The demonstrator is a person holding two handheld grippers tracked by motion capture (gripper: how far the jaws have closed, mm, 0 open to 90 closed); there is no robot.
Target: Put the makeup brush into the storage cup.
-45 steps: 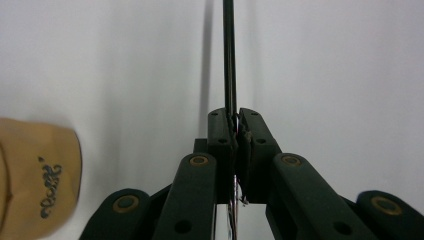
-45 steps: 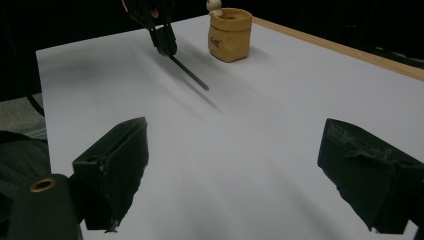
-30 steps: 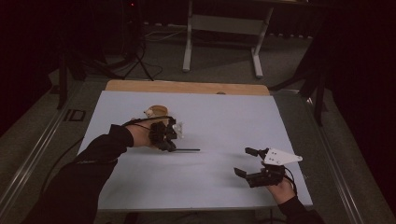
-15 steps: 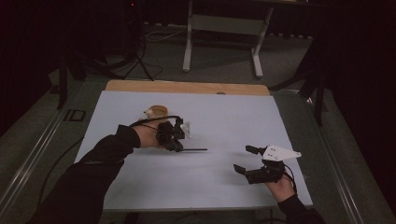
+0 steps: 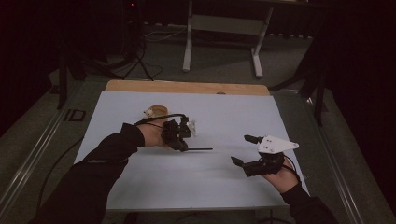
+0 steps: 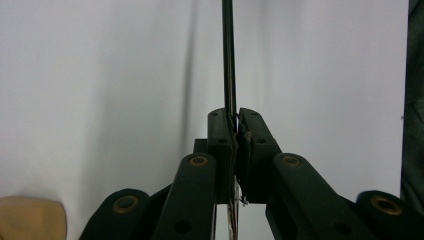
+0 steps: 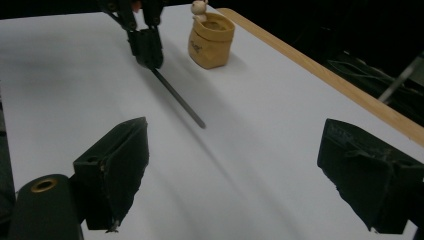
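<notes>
Rod: a thin black rod (image 5: 198, 149) is pinched at one end in the left claw (image 5: 183, 145), sticking out level over the white bench (image 5: 224, 112) toward the right claw; its free end hangs clear of the surface, as far as the right gripper view tells.
Left claw: jaws together, clamped on the rod (image 6: 229, 60), which runs straight up from between the pads in the left gripper view.
Right claw: jaws wide apart and empty (image 5: 243, 151), held low over the bench, well apart from the rod's tip (image 7: 199, 123) and facing it.
Pot: a small tan pot (image 5: 158, 112) with a little pale figure on its rim stands behind the left hand, near the wooden edge strip (image 5: 187, 87).
Done: the rod seems lifted and securely gripped.
Left: probably handing the rod to the open right claw, or dropping it into the pot (image 7: 211, 40); neither has begun, judging by the gaps.
Watch: a rod this thin could pivot in the pinch.
</notes>
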